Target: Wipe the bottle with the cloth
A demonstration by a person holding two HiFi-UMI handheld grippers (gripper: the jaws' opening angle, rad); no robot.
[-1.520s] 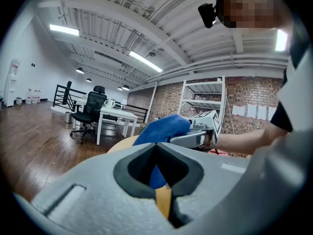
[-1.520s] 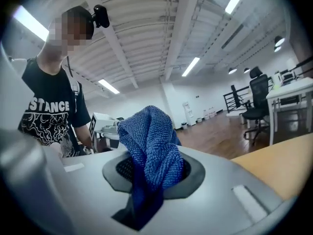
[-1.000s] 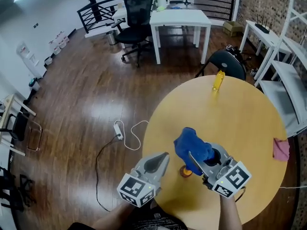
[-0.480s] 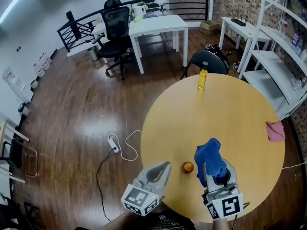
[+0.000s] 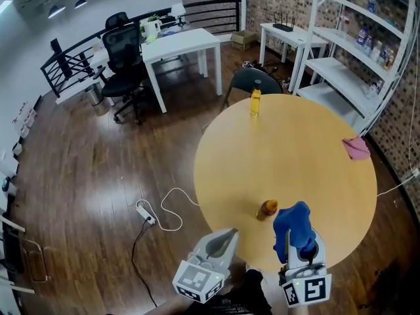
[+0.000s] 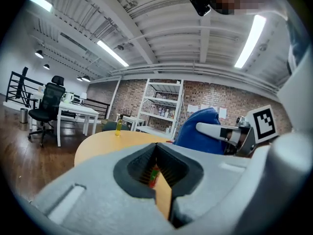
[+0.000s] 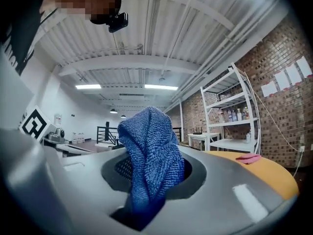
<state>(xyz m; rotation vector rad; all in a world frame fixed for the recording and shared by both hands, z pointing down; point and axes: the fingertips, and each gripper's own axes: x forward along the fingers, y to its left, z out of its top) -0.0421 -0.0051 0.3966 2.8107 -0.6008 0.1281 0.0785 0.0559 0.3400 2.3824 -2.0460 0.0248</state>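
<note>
A small amber bottle (image 5: pixel 268 208) with an orange top stands upright on the round yellow table (image 5: pixel 295 156), near its front edge. Just to the bottle's right, my right gripper (image 5: pixel 293 236) is shut on a blue cloth (image 5: pixel 296 223), which bunches up above the jaws and stands apart from the bottle. In the right gripper view the blue cloth (image 7: pixel 149 155) fills the jaw gap. My left gripper (image 5: pixel 231 231) hangs off the table's near-left edge, shut and holding nothing. A sliver of the bottle (image 6: pixel 154 174) shows through the notch of its jaws.
A yellow bottle (image 5: pixel 255 102) stands at the table's far edge, with a dark chair (image 5: pixel 252 79) behind it. A pink cloth (image 5: pixel 356 148) lies at the right rim. White shelving (image 5: pixel 354 51) stands right, a white desk (image 5: pixel 180 44) and office chair (image 5: pixel 125 61) far left. A power strip (image 5: pixel 146 212) lies on the floor.
My right gripper has drawn back toward the near edge with the blue cloth, which covered the bottle a second ago. The bottle now stands uncovered. The head view has shifted.
</note>
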